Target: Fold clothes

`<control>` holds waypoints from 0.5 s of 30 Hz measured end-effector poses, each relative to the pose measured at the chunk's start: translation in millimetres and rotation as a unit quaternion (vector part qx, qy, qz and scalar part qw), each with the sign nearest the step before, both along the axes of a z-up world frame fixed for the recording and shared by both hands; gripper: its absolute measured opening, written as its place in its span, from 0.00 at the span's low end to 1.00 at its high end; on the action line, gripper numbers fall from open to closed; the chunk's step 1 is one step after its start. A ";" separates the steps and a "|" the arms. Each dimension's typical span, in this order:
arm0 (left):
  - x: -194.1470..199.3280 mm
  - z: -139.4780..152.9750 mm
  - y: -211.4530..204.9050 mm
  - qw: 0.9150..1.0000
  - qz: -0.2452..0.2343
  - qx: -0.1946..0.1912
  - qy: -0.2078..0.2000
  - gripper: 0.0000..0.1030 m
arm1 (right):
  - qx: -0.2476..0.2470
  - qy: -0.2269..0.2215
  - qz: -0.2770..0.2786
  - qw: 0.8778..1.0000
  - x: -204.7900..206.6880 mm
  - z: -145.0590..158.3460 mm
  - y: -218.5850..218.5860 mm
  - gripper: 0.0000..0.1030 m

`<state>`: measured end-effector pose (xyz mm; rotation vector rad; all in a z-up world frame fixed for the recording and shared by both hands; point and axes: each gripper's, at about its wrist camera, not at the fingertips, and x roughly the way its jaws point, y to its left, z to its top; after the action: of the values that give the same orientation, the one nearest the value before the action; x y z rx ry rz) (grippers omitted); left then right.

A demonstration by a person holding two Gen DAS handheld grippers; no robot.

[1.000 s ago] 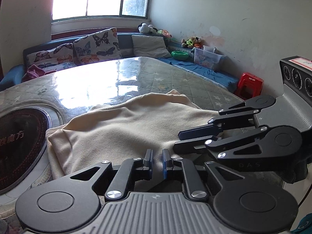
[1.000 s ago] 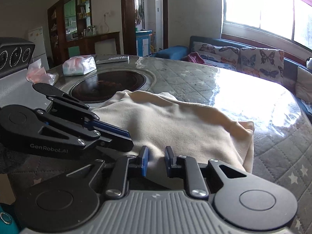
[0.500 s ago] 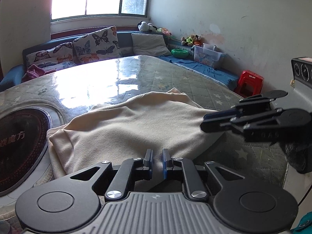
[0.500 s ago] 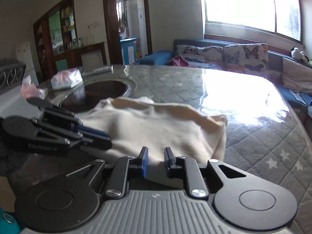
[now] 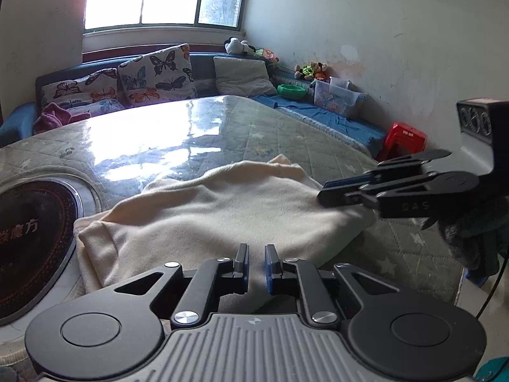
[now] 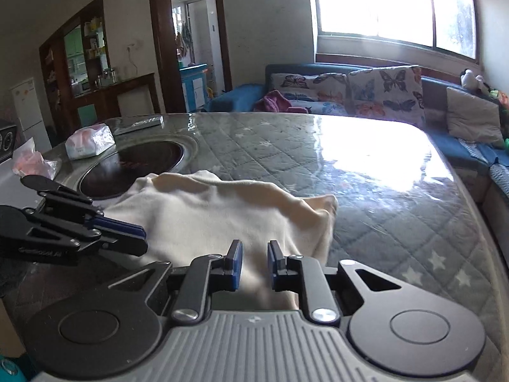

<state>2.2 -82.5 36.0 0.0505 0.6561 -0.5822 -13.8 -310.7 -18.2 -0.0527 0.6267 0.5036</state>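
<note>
Leftmost in the left wrist view: dark round hob sunk into the table, under a quilted cover and a glossy clear sheet. Just right of the hob, overlapping its rim: cream garment, lying in a loose, folded heap near the table's front edge, with one corner bunched at the far side.

Bottom centre: left gripper, pointed down at the near edge of the garment. Pads set to a narrow slot, with cloth visible through the gap and nothing pinched.

Right of centre: right gripper, seen side-on, with tips over the garment's right end. Contact with the cloth not determinable. Beyond it, by the wall: red stool.

Right wrist view, same order: left gripper at left over the garment's near edge; cream garment at centre; right gripper at bottom, pads narrowly apart, nothing gripped.
</note>
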 end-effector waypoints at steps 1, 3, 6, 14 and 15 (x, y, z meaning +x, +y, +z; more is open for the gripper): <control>2.2 0.2 -0.1 1.000 0.004 0.000 0.000 0.12 | 0.001 0.003 0.002 1.000 3.9 -1.9 1.1 0.15; 7.7 -1.9 2.1 1.000 0.014 -0.001 0.007 0.12 | -0.006 0.014 0.002 1.000 11.0 -10.4 2.8 0.15; 17.8 -4.2 9.2 0.999 0.032 -0.005 0.016 0.12 | -0.014 0.022 0.004 1.000 15.7 -15.0 3.9 0.14; 49.6 -11.2 41.2 0.994 0.092 -0.034 0.038 0.12 | -0.023 0.022 0.008 0.999 19.6 -13.3 7.4 0.15; 52.1 -12.6 46.1 0.994 0.097 -0.035 0.039 0.12 | -0.025 0.022 0.009 0.999 19.7 -14.6 7.8 0.15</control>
<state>54.2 -36.3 23.4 -0.1020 0.7062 -0.4203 5.9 -302.9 -32.8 -0.0949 0.6833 0.5069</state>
